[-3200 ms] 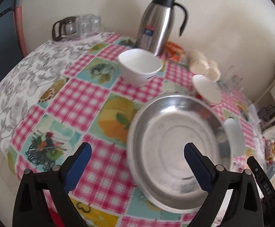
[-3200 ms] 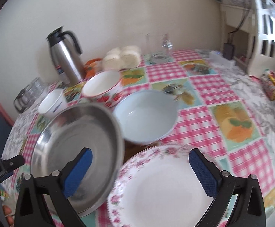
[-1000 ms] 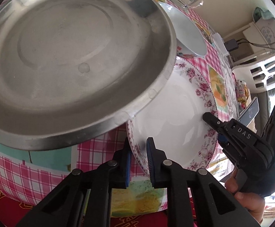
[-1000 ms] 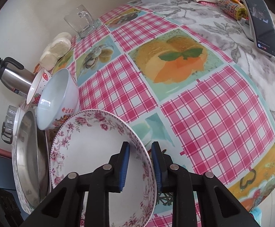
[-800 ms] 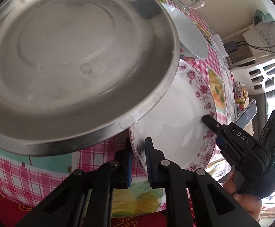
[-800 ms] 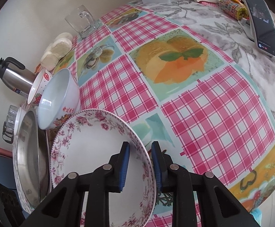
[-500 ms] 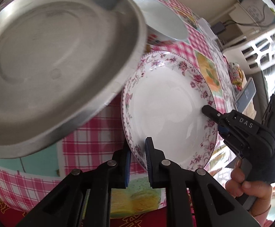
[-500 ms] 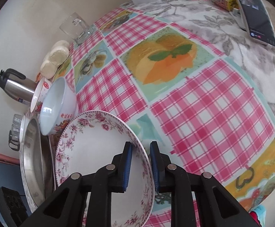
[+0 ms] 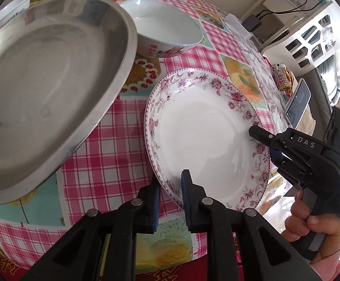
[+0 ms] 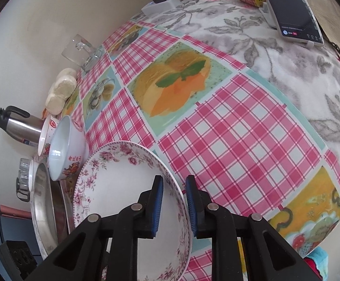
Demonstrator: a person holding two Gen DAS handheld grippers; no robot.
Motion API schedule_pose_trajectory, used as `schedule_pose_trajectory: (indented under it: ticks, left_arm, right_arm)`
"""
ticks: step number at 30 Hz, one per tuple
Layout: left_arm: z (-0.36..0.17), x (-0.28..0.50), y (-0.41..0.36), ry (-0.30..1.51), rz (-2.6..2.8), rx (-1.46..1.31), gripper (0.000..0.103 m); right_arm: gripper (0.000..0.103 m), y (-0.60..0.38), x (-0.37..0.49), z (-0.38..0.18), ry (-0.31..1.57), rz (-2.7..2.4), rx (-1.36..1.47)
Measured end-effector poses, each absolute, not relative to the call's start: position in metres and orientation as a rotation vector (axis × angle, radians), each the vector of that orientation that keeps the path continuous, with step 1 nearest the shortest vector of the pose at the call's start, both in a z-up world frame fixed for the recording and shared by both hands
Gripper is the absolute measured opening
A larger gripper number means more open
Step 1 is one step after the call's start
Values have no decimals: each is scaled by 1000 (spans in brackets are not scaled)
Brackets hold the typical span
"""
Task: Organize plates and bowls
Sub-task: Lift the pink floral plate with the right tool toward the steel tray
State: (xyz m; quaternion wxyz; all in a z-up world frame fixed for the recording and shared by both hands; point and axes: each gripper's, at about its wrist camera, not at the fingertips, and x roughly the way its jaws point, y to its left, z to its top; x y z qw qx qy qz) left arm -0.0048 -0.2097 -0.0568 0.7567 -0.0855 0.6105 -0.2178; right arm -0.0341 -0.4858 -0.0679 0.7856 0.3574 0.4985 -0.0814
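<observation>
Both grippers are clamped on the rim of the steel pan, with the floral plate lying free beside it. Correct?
No. Both the left gripper and the right gripper clamp the floral plate's rim; the steel pan lies free beside it, as the left wrist view shows.

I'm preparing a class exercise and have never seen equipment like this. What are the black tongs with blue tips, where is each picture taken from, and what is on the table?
There is no robot here. A person holds a handheld gripper in each hand, each with a wide-angle camera looking along its two fingers.

In the left camera's picture, the left gripper pinches the near rim of the floral plate. The right gripper appears there too, clamped on the opposite rim.

The right camera's picture shows the right gripper on the same floral plate.

On the checked tablecloth lie a steel pan, a white bowl, a thermos and a glass mug.
</observation>
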Motion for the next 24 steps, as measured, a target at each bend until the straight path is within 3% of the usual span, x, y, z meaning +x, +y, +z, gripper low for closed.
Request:
schedule_pose_trajectory:
  ticks: [24]
  left_arm:
    - [-15, -10, -205, 1166, -520, -187, 25]
  right_arm:
    - [22, -488, -43, -42, 967, -102, 790]
